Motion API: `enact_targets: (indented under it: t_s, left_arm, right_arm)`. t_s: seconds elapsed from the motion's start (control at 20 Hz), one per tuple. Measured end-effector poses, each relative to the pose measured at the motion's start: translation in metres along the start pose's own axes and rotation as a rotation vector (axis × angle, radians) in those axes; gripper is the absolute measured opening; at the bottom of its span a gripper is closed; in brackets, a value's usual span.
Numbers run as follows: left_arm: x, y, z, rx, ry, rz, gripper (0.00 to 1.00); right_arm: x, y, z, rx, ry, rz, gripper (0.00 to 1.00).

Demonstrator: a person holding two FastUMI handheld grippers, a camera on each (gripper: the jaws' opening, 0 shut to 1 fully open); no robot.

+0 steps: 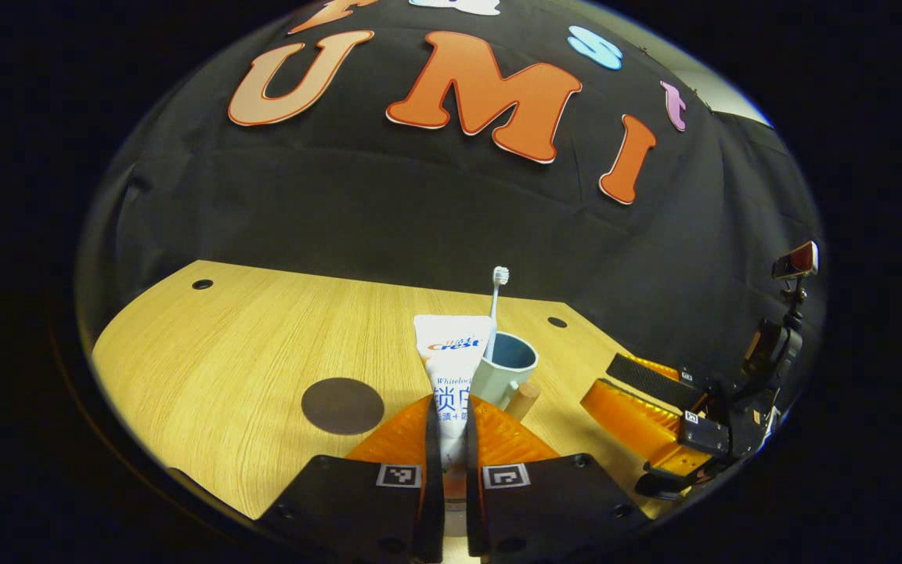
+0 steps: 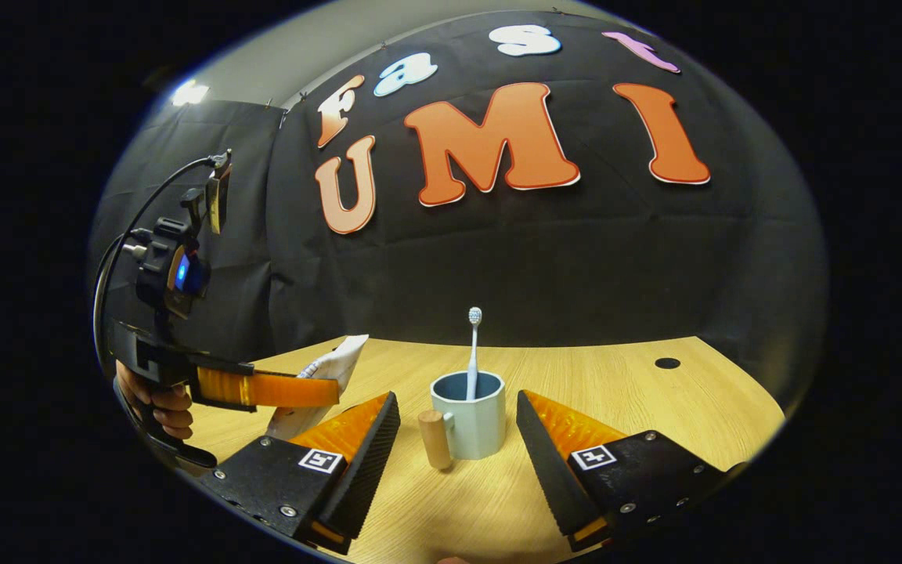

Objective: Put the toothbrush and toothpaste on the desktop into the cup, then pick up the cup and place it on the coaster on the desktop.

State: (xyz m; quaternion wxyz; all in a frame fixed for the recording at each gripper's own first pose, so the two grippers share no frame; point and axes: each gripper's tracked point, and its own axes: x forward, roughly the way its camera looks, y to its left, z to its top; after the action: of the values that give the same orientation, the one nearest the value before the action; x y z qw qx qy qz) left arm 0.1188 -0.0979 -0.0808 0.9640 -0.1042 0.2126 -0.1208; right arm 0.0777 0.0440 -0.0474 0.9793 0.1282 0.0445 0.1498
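Note:
A pale blue cup with a wooden handle stands on the wooden desktop. A white toothbrush stands upright in it, bristles up. My left gripper is shut on the white toothpaste tube, held upright just left of the cup. In the right gripper view the tube hangs in that gripper, left of the cup. My right gripper is open, its fingers either side of the cup, apart from it. A round dark coaster lies on the desktop left of the tube.
The desktop has small round holes near its far corners. A hand holds the left gripper's handle. My right gripper shows at the right of the left gripper view.

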Motion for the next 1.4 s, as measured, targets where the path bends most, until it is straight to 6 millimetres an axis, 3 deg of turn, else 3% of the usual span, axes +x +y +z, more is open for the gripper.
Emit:
enact_targets:
  t_s: [0.55, 0.95, 1.15, 1.4]
  left_arm:
    - [0.049, -0.014, 0.031, -0.06, -0.164, -0.02, 0.14]
    - [0.069, -0.028, 0.085, 0.0, -0.395, -0.009, 0.14]
    - [0.085, -0.039, 0.091, -0.01, -0.438, -0.044, 0.14]
    - [0.106, -0.035, 0.087, -0.085, -0.449, -0.054, 0.14]
  right_arm:
    - [-0.026, -0.013, -0.01, 0.041, 0.002, -0.032, 0.9]
    - [-0.04, -0.036, -0.013, 0.04, 0.003, -0.088, 0.91]
    - [-0.045, -0.04, -0.016, 0.037, 0.009, -0.093, 0.9]
    - [-0.043, -0.056, -0.02, 0.025, 0.014, -0.122, 0.92]
